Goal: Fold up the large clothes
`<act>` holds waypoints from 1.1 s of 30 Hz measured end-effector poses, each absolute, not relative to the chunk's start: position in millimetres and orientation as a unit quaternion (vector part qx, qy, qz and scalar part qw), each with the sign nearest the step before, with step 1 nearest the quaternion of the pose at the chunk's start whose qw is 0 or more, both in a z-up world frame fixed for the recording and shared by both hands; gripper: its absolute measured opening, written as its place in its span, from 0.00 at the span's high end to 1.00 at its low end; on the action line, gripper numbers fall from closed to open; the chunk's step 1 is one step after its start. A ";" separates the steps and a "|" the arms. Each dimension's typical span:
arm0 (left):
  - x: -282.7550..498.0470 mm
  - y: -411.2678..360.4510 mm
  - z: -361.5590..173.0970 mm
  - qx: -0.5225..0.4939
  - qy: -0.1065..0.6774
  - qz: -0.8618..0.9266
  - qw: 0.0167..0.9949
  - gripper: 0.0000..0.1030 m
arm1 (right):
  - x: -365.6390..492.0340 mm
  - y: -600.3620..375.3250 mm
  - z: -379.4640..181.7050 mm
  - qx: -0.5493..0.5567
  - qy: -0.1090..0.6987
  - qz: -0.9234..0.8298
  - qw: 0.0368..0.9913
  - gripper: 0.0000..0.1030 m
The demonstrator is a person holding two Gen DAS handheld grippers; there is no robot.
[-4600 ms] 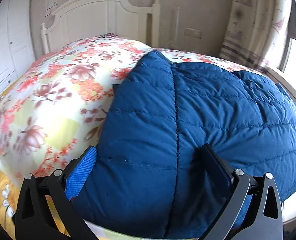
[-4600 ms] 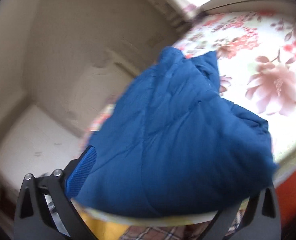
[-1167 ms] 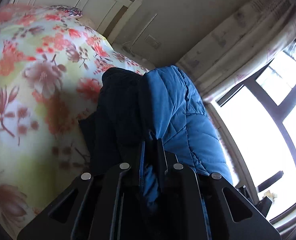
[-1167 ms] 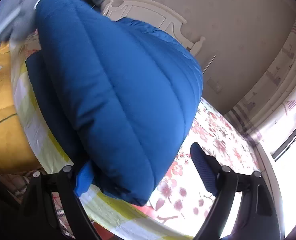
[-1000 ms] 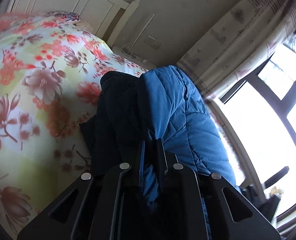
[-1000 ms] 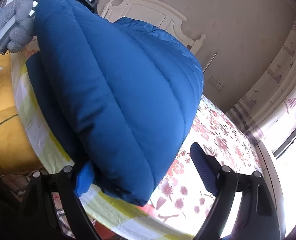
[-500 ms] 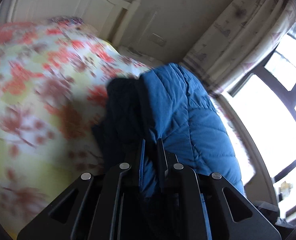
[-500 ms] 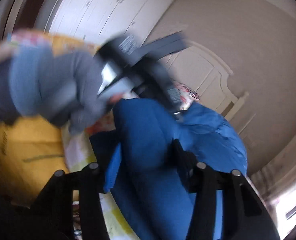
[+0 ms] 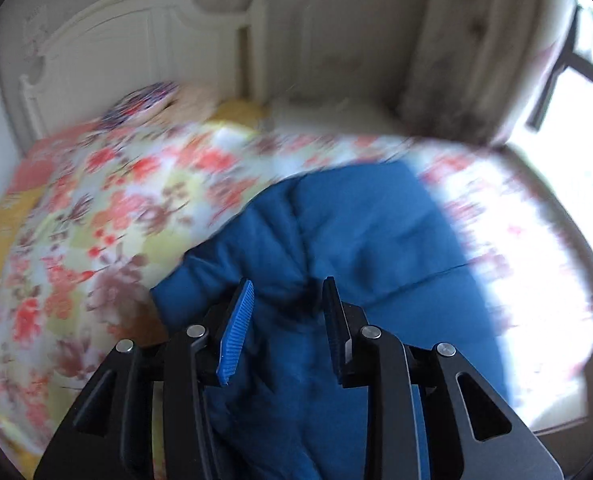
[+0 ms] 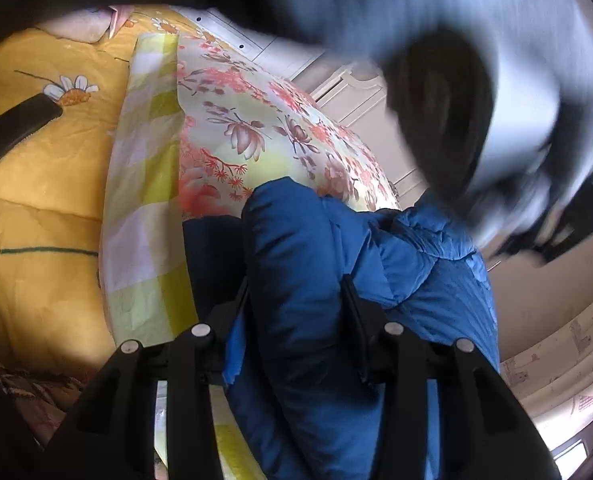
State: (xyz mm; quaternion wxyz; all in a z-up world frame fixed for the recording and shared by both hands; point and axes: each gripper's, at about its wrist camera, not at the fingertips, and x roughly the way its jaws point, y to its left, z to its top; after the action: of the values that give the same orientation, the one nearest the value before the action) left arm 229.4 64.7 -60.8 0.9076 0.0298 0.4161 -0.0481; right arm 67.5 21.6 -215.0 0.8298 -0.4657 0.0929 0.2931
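Blue jacket (image 9: 360,240) lies bunched on the quilt (image 9: 108,208), stretching away ahead of both tools. My left gripper (image 9: 284,312) has just been opening, pads clear of the cloth below. My right gripper (image 10: 296,304) clamps a thick fold, so it's nearer.

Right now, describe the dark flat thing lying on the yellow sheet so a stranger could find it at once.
Start at the bed, where the floral quilt ends in a checked border and the yellow sheet begins. Just below a printed daisy lies a black phone-like slab. It is the only dark, hard-edged, flat thing there; the blue jacket is puffy cloth.
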 end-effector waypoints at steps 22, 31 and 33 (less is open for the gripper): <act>223.8 109.0 -114.4 -0.013 0.407 -0.073 0.911 0.53 | 305.1 -134.0 -67.2 -0.119 0.311 0.291 0.897 0.61; 227.7 114.2 -120.9 -0.020 0.400 -0.057 0.914 0.53 | 414.5 -61.5 -143.2 -0.185 0.446 0.248 0.840 0.62; 228.2 118.3 -123.0 -0.029 0.400 -0.064 0.914 0.53 | 408.6 -52.5 -146.1 -0.215 0.446 0.239 0.835 0.62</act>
State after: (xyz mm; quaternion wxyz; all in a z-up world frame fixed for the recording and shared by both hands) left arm 228.2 118.3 -123.0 0.9137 -0.0292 0.4003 -0.0641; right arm 408.6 -52.5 -146.1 0.8353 -0.2149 0.4463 0.2386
